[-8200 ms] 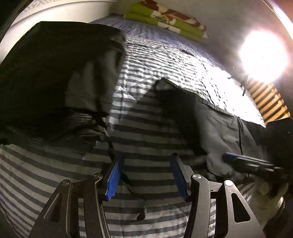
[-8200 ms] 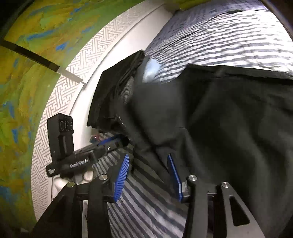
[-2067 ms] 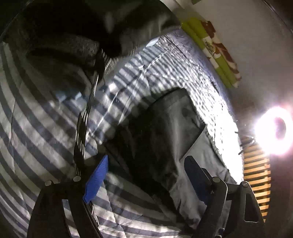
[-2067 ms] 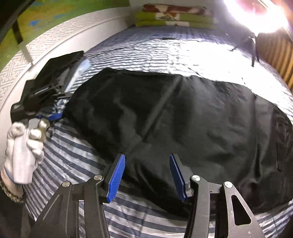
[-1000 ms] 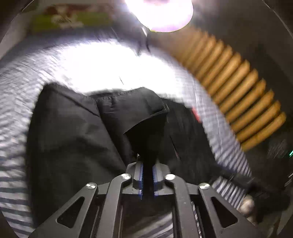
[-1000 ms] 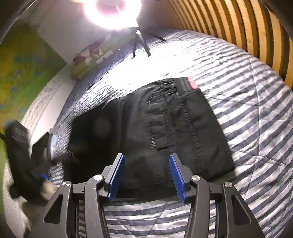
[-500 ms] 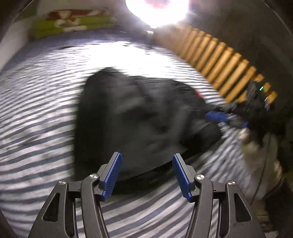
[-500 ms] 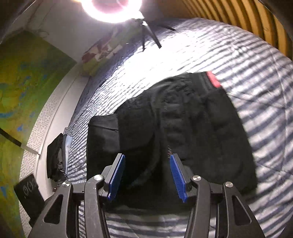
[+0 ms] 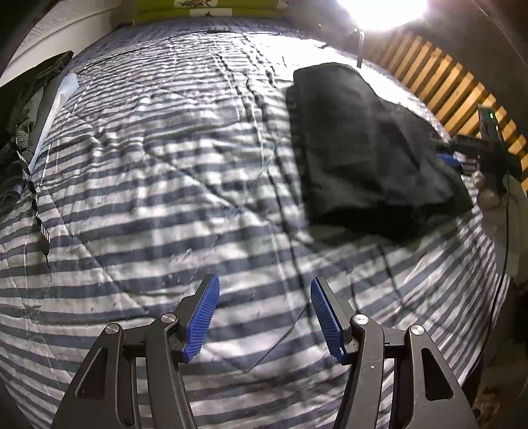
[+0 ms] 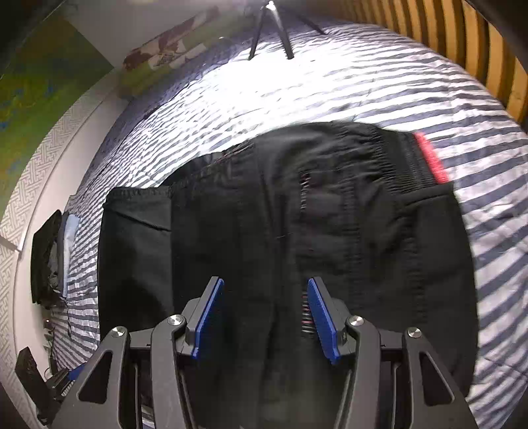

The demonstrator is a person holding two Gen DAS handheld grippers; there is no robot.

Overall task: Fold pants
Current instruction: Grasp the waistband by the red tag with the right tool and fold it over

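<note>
Black pants [image 10: 297,231] lie folded on the striped bed, their elastic waistband with a red tag [image 10: 430,158] at the right. My right gripper [image 10: 265,313] hovers open just above the near part of the pants, nothing between its blue pads. In the left wrist view the same pants [image 9: 363,155] form a dark bundle at the upper right. My left gripper [image 9: 264,313] is open over bare striped bedding, well to the left of and nearer than the pants. The right gripper [image 9: 462,155] shows at that view's right edge beside the pants.
The striped quilt [image 9: 148,165] covers the bed. A pile of dark clothes [image 9: 23,109] lies at its left edge, also seen as dark clothes [image 10: 46,257] in the right view. A green patterned pillow [image 9: 224,5] is at the head, a wooden slatted wall [image 10: 462,43] at right, and a ring-light tripod [image 10: 270,29] stands on the bed.
The left gripper, shut on a pants fold one second ago, has let go and swung left away from the pants. The right gripper has moved in close over the folded pants.
</note>
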